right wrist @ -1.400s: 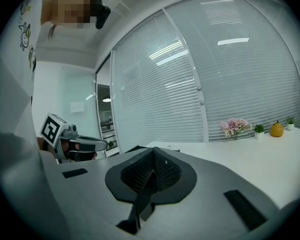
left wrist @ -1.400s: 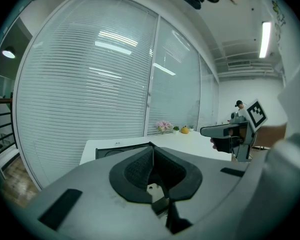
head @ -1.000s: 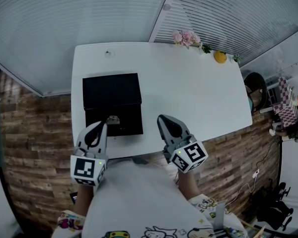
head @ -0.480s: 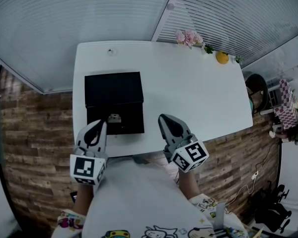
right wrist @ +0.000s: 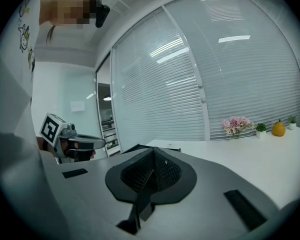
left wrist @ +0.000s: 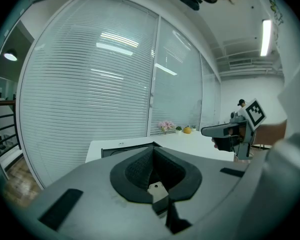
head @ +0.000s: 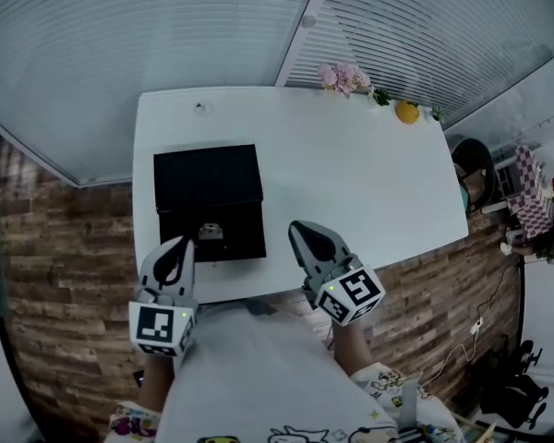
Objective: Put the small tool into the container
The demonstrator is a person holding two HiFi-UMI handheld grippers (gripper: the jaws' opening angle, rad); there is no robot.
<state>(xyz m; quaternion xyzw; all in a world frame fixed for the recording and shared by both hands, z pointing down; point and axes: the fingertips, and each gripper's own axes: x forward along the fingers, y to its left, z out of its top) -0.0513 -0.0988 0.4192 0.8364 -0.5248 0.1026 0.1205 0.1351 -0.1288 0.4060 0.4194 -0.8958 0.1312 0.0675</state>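
A black container (head: 210,203) lies open on the left part of the white table (head: 351,173), its lid folded away from me. A small grey tool (head: 210,232) rests inside the container's near half. My left gripper (head: 177,247) hangs at the table's front edge, just left of and nearer than the tool, its jaws shut and empty. Level with it to the right, my right gripper (head: 305,229) is shut with nothing in it. In the left gripper view the container's edge (left wrist: 130,149) shows beyond the closed jaws.
Pink flowers (head: 342,76), a small green plant (head: 381,96) and a yellow fruit (head: 406,112) stand along the table's far edge by the blinds. A round socket (head: 199,108) sits at the far left. A wood floor surrounds the table.
My left gripper has drawn back a little from the container toward me. The right gripper holds its place, and the tool stays in the container.
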